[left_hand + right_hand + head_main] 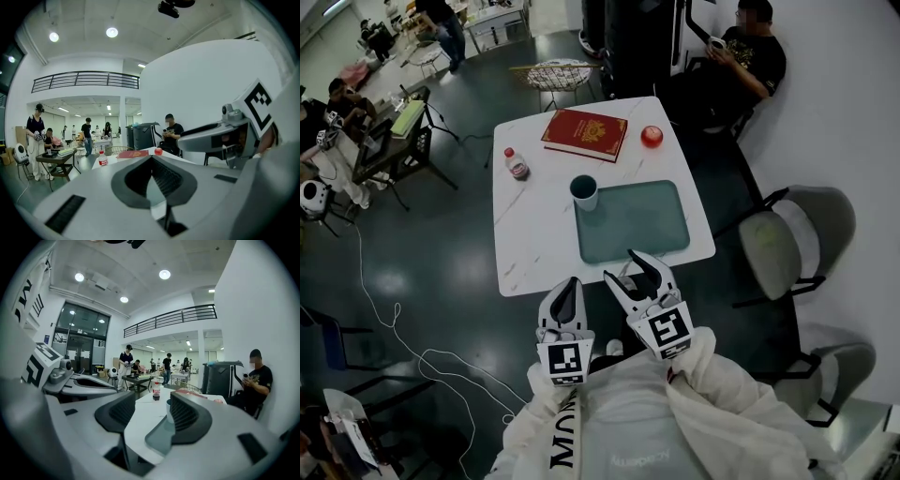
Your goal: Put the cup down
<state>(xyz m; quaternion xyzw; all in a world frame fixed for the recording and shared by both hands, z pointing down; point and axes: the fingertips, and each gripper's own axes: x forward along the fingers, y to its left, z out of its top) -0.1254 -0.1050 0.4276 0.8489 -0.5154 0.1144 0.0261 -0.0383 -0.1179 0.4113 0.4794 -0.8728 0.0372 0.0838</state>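
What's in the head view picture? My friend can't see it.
A cup stands on a white table at the far left corner of a teal tray. Behind it are a red book and a bottle. Nearest, the left gripper is shut and the right gripper open, both empty.

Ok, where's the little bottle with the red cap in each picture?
Head view: bottle on the left side of the white table, left of the red book.
Left gripper view: bottle small, left of centre, just left of the red book.
Right gripper view: bottle near the centre, red book to its right.
Shared landmark: the red book.
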